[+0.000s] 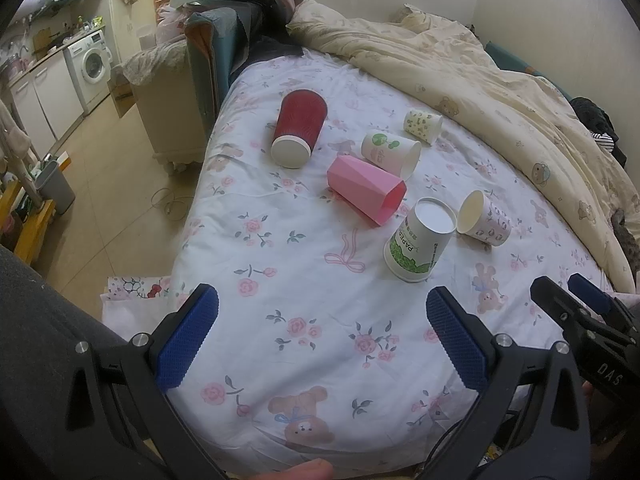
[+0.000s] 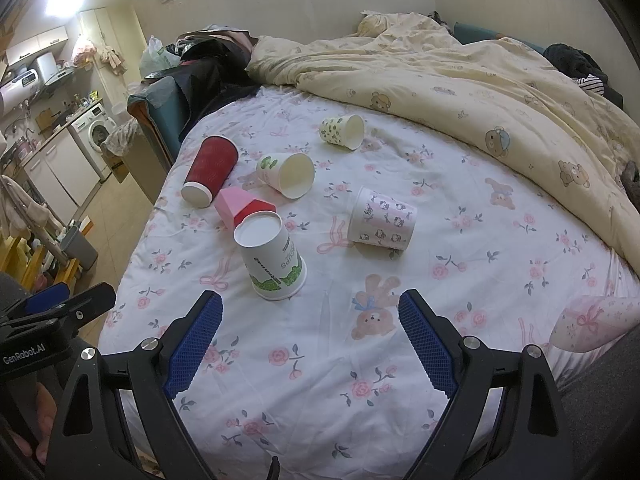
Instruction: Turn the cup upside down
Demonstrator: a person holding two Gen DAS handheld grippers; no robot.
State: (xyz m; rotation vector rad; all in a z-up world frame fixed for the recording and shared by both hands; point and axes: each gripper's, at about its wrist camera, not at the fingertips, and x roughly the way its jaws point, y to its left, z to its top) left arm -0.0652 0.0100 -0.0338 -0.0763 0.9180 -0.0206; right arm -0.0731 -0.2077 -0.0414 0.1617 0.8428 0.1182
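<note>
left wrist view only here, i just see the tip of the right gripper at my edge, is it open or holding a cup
Observer: Open. In the right wrist view, the right gripper has its jaws spread wide with nothing between them, only the floral bed sheet beyond.
Operator: small green-patterned paper cup at the back, anything inside
Observer: The right wrist view looks into the mouth of that small green-patterned paper cup. It lies on its side and looks empty.

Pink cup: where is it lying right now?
The pink cup lies on its side mid-bed, between the red cup and the upside-down green-printed paper cup, which partly hides it in the right wrist view.
</note>
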